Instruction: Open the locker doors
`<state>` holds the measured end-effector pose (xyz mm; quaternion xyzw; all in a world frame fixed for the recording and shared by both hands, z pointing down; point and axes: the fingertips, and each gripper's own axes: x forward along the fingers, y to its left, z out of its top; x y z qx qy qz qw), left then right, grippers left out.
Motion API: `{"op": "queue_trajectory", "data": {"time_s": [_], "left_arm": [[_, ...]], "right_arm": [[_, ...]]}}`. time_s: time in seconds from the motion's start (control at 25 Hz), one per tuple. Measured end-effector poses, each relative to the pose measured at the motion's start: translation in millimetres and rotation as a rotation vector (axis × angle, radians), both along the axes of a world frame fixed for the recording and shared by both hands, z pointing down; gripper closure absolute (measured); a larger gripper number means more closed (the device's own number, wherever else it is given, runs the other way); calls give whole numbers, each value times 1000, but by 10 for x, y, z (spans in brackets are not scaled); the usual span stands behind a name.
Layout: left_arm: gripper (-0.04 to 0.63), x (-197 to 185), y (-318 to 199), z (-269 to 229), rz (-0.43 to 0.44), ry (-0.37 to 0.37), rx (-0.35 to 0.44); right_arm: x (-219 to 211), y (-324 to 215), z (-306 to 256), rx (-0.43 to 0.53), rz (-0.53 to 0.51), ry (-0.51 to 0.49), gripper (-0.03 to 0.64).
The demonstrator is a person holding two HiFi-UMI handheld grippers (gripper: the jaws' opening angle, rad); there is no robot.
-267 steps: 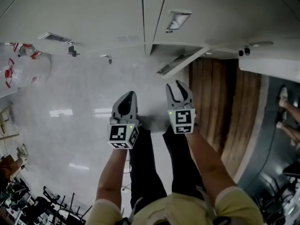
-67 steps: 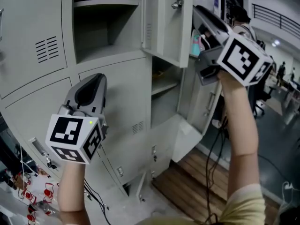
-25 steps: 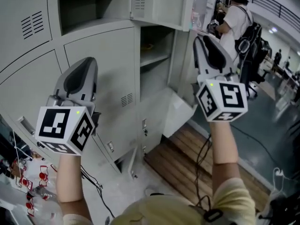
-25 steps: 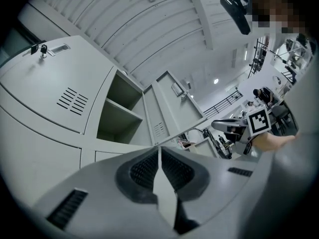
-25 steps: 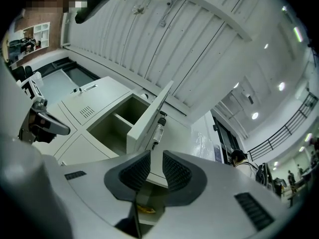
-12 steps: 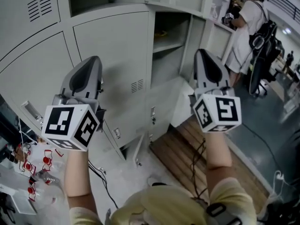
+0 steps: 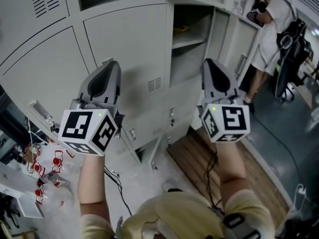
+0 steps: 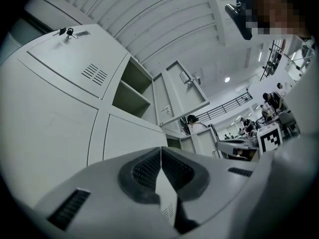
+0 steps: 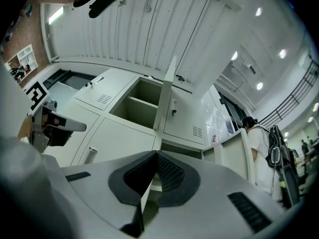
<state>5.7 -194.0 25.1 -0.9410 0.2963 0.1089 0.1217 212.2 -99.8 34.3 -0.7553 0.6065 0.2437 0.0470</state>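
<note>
The left gripper (image 7: 111,67) is the nearer one to the closed door (image 7: 132,44). It points at the door's left edge, where the upright handle (image 9: 89,155) sits; contact cannot be told. Its jaws are pressed together and empty. The right gripper (image 7: 210,66) is off the door's right edge, before the open compartment (image 7: 192,24). Its jaws have just closed on nothing.

Pale floor (image 7: 144,180) bears lockers (image 7: 124,59), wooden slat panel (image 7: 199,158) beside them.
</note>
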Motion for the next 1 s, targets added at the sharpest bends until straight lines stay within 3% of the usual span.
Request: {"op": "queue_trajectory", "data": {"time_s": [1.0], "left_arm": [[592, -228, -86, 120, -20, 25, -28]], "right_arm": [[-42, -112, 154, -6, 7, -50, 612]]}}
